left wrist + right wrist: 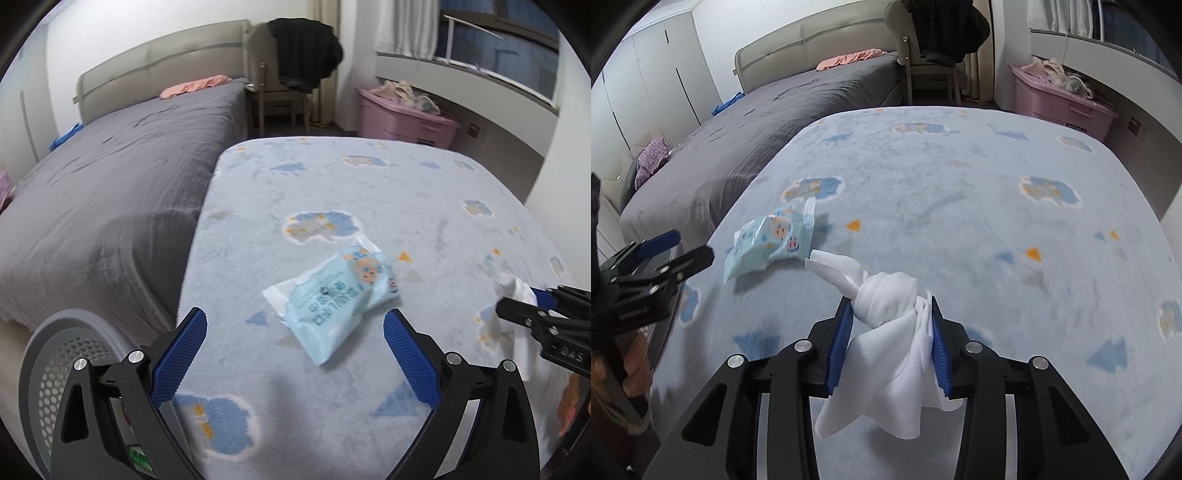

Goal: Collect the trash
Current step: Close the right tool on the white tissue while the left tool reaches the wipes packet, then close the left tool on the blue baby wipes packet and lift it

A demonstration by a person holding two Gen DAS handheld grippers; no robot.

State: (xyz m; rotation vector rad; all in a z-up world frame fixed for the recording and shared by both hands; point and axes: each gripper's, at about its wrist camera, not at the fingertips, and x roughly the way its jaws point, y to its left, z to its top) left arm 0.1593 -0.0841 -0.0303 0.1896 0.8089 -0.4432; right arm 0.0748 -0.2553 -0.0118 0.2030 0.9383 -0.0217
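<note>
Both my wrist cameras look forward along my jaws, low and close over the patterned blanket (332,184), facing the grey bed (110,166). Both views share the blue packet (332,295) and pink bin (1060,99).

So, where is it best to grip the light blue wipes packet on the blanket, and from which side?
Probably the flat crimped end of the wipes packet, nearest the open left gripper. It lies flat on the blanket, so come from above, pads across that thin edge; the puffy middle may slip.
</note>
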